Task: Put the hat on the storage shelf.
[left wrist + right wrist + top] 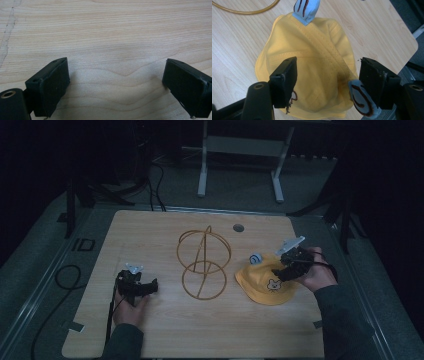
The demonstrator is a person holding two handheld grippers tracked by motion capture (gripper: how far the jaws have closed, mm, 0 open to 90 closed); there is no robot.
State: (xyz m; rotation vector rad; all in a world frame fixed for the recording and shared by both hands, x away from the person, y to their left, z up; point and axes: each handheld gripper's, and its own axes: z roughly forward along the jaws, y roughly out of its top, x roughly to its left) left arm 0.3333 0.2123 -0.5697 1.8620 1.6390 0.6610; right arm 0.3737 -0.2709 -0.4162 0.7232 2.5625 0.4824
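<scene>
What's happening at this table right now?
A person holds a gripper in each hand. The right gripper hovers over a yellow hat with blue ears lying on the wooden table, fingers open on either side of it without pinching. The left gripper rests open above bare wood. A gold wire stand sits between them, with nothing on it.

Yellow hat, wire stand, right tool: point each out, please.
yellow hat (312, 57), right gripper view, on the crown's seamed fabric.
wire stand (204, 265), high view, on its central rod.
right tool (328, 75), right gripper view, midway between its open fingertips.
</scene>
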